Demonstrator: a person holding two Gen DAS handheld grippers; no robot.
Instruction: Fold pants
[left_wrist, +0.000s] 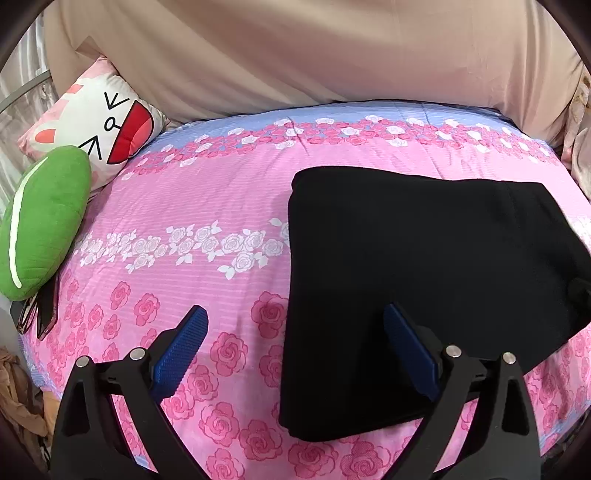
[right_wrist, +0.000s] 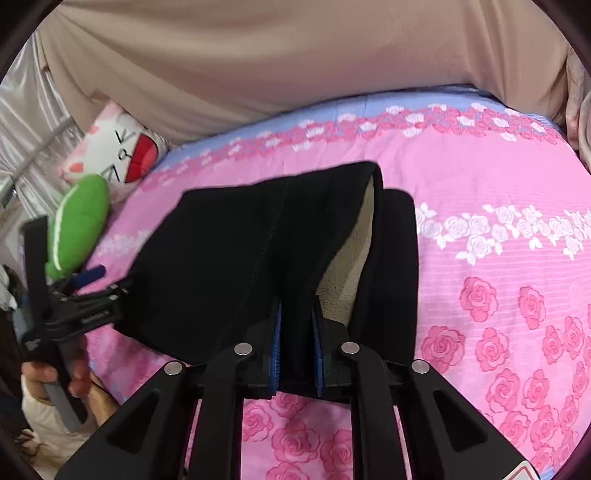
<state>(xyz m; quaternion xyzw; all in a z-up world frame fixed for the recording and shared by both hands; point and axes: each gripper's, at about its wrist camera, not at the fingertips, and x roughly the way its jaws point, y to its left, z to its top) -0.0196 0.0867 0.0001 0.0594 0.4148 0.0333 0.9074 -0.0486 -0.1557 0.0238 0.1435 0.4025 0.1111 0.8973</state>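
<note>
Black pants (left_wrist: 424, 277) lie folded on a pink rose-print bedspread (left_wrist: 207, 206), filling the right half of the left wrist view. My left gripper (left_wrist: 295, 321) is open and empty; its right finger hangs over the pants' near left edge, its left finger over bare bedspread. My right gripper (right_wrist: 297, 332) is shut on the near edge of the pants (right_wrist: 229, 251) and lifts it, showing the pale fleece lining (right_wrist: 351, 266). The left gripper (right_wrist: 88, 280) also shows at the left of the right wrist view, held in a hand.
A green leaf-shaped cushion (left_wrist: 44, 221) and a white cartoon-face pillow (left_wrist: 99, 122) lie at the bed's far left corner. A beige fabric-covered wall (left_wrist: 295, 51) runs behind the bed. Sunglasses (left_wrist: 37, 314) lie at the bed's left edge.
</note>
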